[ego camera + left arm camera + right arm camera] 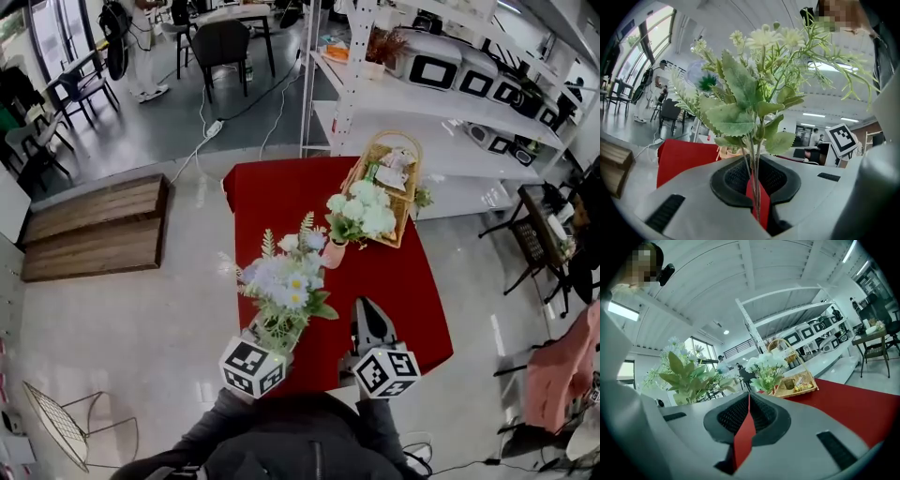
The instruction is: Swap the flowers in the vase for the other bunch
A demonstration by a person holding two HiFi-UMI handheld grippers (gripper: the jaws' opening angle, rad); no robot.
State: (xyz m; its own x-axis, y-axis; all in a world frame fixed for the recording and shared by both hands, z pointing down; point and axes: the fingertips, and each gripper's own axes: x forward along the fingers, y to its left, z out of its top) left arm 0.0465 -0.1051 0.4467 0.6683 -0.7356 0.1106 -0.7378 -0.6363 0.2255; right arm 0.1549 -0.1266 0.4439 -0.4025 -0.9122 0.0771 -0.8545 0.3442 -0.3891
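Swapping is underway: your left gripper is pinching the new bunch; your closed, empty right gripper is needing to pull the flowers from the vase at twelve o'clock.

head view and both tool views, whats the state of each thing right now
left tool: shut on the stems of the bunch of flowers
bunch of flowers: held upright in the left tool
right tool: shut, empty
vase: upright on the red table, white flowers in it
basket: upright at the far end of the red table, things inside
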